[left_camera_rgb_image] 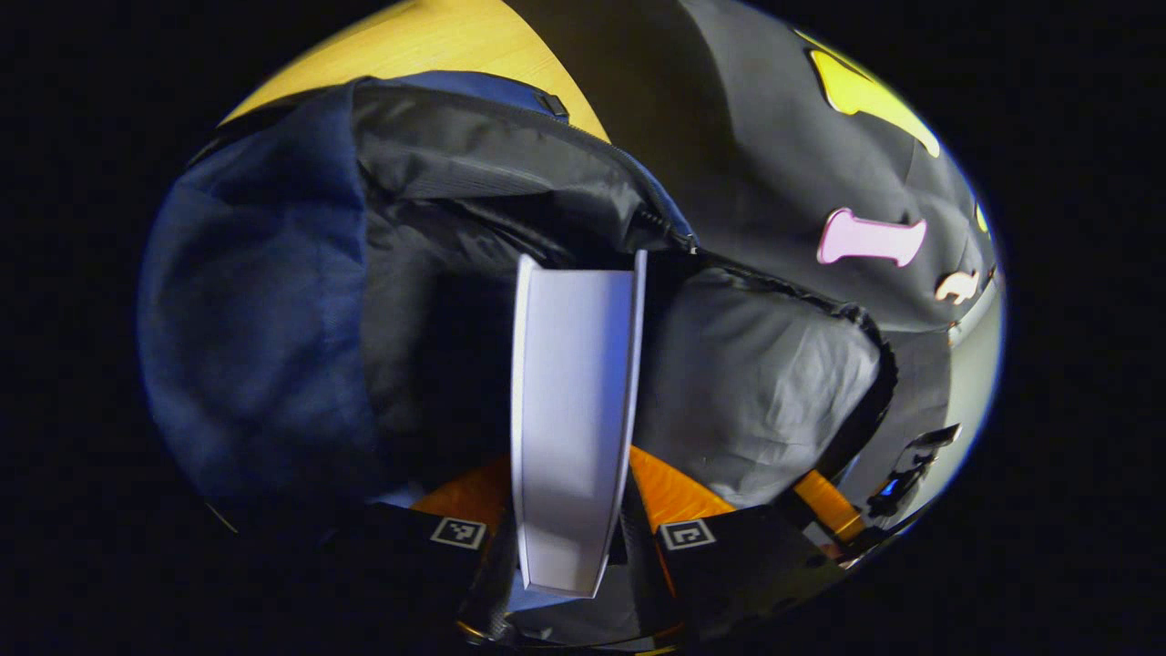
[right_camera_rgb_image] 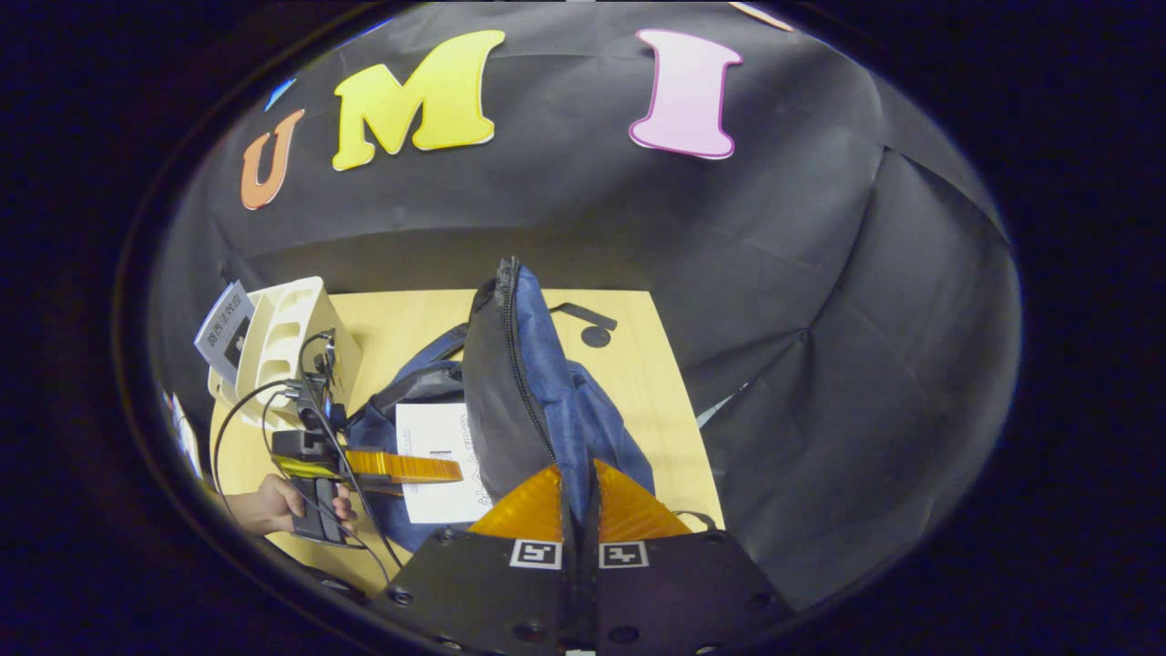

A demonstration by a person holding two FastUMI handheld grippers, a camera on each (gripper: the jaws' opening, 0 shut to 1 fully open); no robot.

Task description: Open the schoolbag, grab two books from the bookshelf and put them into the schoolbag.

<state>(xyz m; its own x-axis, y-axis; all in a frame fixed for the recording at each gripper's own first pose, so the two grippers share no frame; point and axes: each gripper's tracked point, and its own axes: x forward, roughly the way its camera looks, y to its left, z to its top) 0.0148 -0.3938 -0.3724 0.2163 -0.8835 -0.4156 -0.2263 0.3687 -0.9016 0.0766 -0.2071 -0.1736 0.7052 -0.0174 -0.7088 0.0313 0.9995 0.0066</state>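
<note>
Left gripper view, bottom centre: the left gripper (left_camera_rgb_image: 569, 547) has a white book (left_camera_rgb_image: 572, 410) pinched between its two fingers, edge-on, the page block facing the camera. The book runs up the middle of the frame and its far end already sits inside the mouth of the schoolbag (left_camera_rgb_image: 255, 301). Held upright and narrow like that, it probably slides past the zipper (left_camera_rgb_image: 669, 232) without catching. Black lining shows on both sides of the book, blue outer fabric fills the left of the frame. The pocket behind the book is dark; can't tell if another book lies in there. Yellow table (left_camera_rgb_image: 437, 41) at the upper left.

Right gripper view, bottom centre: the right gripper (right_camera_rgb_image: 580, 510) is closed down narrow on the blue fabric by the zippered edge (right_camera_rgb_image: 515, 364) of the schoolbag (right_camera_rgb_image: 583, 410) and lifts it, so the flap stands up as a ridge in the middle of the frame. My read: it's holding the mouth open for the other hand.

Lower left of that view: a hand (right_camera_rgb_image: 273, 501) holds the left gripper (right_camera_rgb_image: 401, 466), fingers reaching right against the white book (right_camera_rgb_image: 437, 460), which goes in at the bag opening.

Farther, upper left: a white bookshelf (right_camera_rgb_image: 287, 342) on the table (right_camera_rgb_image: 638, 364), with one more book (right_camera_rgb_image: 223, 333) leaning at its left side. Judging by that, this is the first book going in, the second is yet to be fetched.
</note>
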